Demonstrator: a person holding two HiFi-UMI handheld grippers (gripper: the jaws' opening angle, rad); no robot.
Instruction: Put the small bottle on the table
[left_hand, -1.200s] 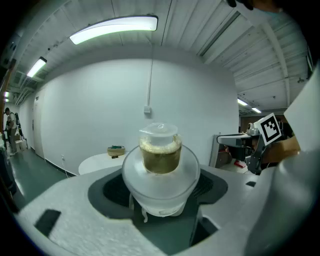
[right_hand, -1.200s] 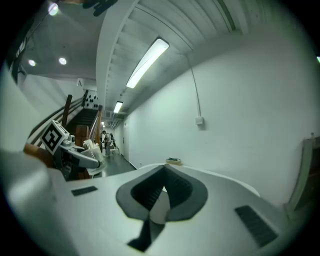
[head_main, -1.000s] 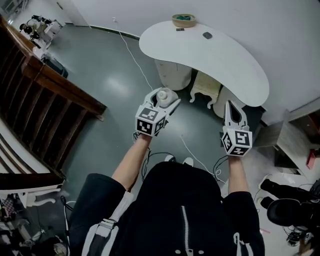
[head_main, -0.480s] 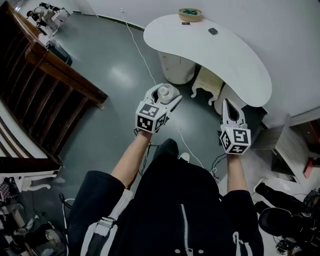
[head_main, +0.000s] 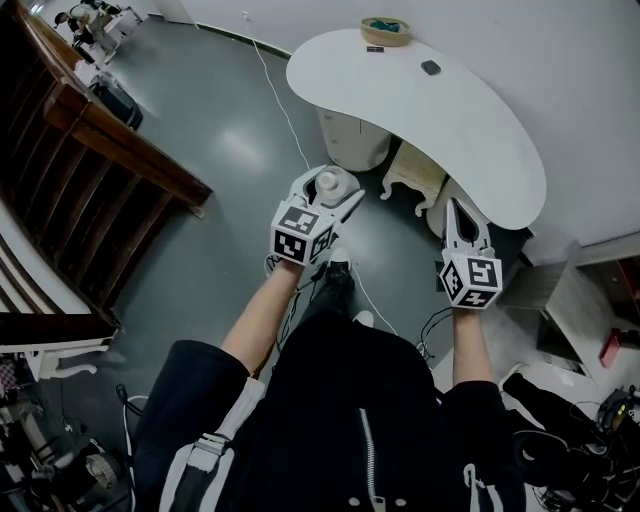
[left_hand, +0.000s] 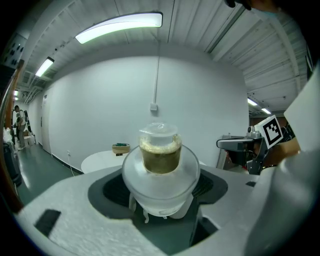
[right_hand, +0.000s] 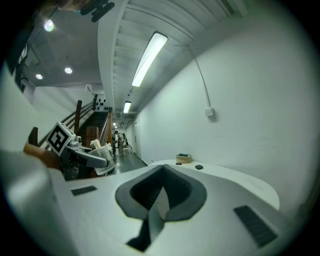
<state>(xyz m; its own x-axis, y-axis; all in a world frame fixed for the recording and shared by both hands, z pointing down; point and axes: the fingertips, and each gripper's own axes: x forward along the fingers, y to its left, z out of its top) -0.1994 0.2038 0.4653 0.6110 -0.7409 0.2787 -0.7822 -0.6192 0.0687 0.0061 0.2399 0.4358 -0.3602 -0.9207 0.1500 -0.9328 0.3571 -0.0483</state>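
Observation:
My left gripper (head_main: 328, 197) is shut on a small frosted bottle (head_main: 327, 184) with a clear cap. In the left gripper view the small bottle (left_hand: 160, 167) stands upright between the jaws, with brownish contents at its neck. My right gripper (head_main: 463, 222) is shut with nothing in it; its jaws (right_hand: 155, 200) meet in the right gripper view. Both are held over the floor, short of the white curved table (head_main: 470, 140), whose top (right_hand: 235, 180) also lies ahead in the right gripper view.
A small basket (head_main: 385, 31) and two small dark items (head_main: 431, 68) lie on the far part of the table. White pedestals (head_main: 350, 140) stand under it. A wooden staircase railing (head_main: 90, 150) runs on the left. Cables (head_main: 275, 95) trail over the grey floor.
I have stepped slightly closer to the table; a shoe now shows below the left gripper. Both grippers keep the same pose and the bottle stays held.

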